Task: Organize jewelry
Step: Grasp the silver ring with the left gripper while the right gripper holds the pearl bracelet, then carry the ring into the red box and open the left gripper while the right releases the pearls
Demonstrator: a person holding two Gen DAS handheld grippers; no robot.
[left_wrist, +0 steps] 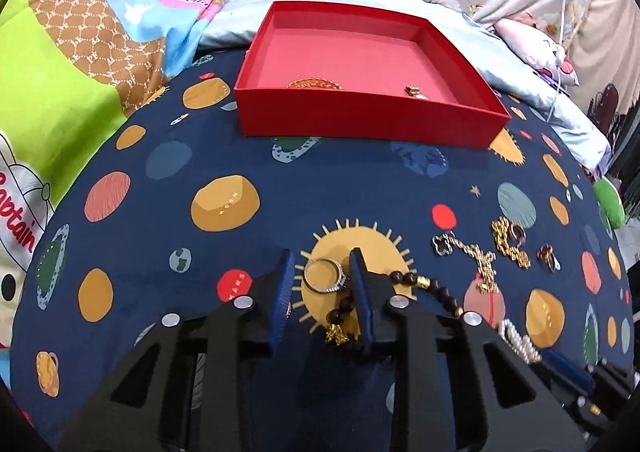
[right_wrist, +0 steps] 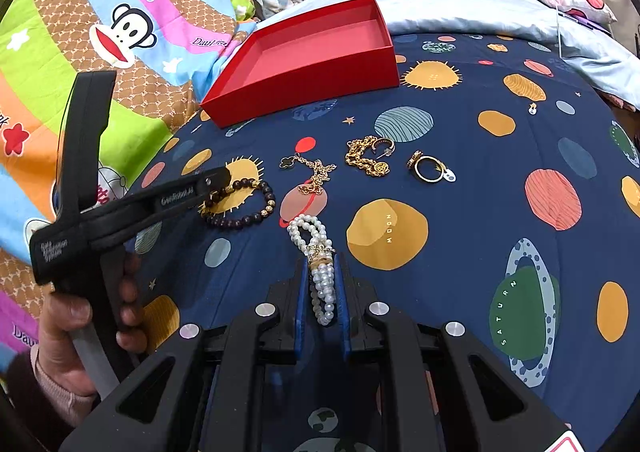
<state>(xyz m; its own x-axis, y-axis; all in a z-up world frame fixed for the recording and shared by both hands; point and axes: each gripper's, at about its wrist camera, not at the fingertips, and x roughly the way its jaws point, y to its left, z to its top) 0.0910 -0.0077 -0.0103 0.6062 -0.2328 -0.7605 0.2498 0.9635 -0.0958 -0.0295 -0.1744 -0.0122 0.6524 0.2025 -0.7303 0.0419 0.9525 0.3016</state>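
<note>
My left gripper [left_wrist: 321, 256] stands low over the planet-print bedspread with its jaws apart. A silver ring [left_wrist: 323, 276] lies between them, close against the right pad and clear of the left. A dark bead bracelet [left_wrist: 436, 288] runs under the right finger. In the right wrist view, the left gripper [right_wrist: 224, 173] has its tip over that bead bracelet [right_wrist: 240, 217]. My right gripper [right_wrist: 320, 264] is shut on a pearl bracelet [right_wrist: 322, 292] that rests on the spread. The red box [left_wrist: 360, 123] sits farther back and holds a gold bracelet [left_wrist: 314, 84] and a small gold piece [left_wrist: 414, 90].
Loose on the spread lie a gold chain with a black clover [right_wrist: 316, 171], a chunky gold bracelet [right_wrist: 364, 157] and a few rings [right_wrist: 428, 167]. A person's hand [right_wrist: 80, 316] grips the left tool. Cartoon-print bedding [right_wrist: 120, 31] and a pale blue pillow [right_wrist: 460, 7] border the spread.
</note>
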